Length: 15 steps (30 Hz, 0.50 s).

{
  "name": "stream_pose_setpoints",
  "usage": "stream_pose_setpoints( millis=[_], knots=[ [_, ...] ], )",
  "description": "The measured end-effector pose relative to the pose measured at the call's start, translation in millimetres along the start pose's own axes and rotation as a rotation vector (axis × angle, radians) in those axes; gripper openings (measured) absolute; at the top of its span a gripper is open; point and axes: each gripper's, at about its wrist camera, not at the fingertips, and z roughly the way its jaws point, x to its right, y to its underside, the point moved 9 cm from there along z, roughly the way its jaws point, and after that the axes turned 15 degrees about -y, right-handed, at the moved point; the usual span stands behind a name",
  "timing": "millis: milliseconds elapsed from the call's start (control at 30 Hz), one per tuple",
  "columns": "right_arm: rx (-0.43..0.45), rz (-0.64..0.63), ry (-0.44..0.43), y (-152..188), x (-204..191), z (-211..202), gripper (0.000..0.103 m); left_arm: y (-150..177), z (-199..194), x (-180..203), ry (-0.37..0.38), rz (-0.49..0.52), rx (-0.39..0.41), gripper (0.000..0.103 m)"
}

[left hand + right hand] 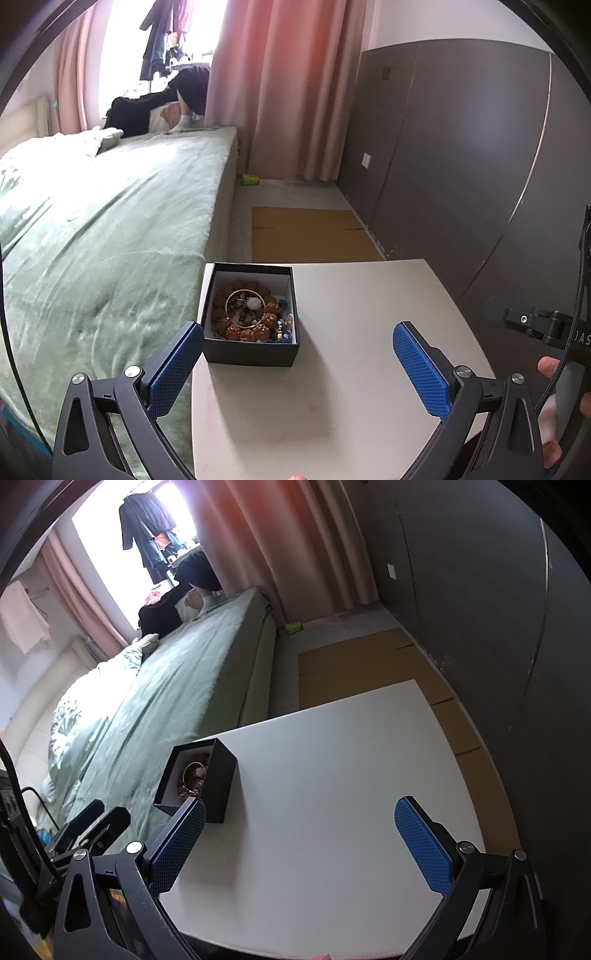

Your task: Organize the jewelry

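A small black box (251, 349) with a white lining stands at the left edge of the white table (351, 369). Inside lie a brown beaded bracelet (255, 332), a thin metal bangle (245, 308) and some small coloured beads (284, 330). My left gripper (297, 363) hangs open just in front of the box, nothing between its blue pads. The right wrist view shows the same box (218, 790) beyond the left finger of my right gripper (299, 843), which is open and empty above the tabletop (332, 794).
A bed with a green cover (110, 229) runs along the table's left side. Flat cardboard (310, 232) lies on the floor beyond the table. A dark cabinet wall (461, 147) stands on the right, pink curtains (288, 85) behind. A hand (554, 373) grips the other tool at the right.
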Motion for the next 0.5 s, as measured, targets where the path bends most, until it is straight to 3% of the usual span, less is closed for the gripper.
stream_pose_setpoints(
  millis=[500],
  knots=[
    [-0.001,0.008,0.008,1.7,-0.5,-2.1,0.103,1.0,1.9,3.2,-0.027,0.022,0.003,0.102]
  ],
)
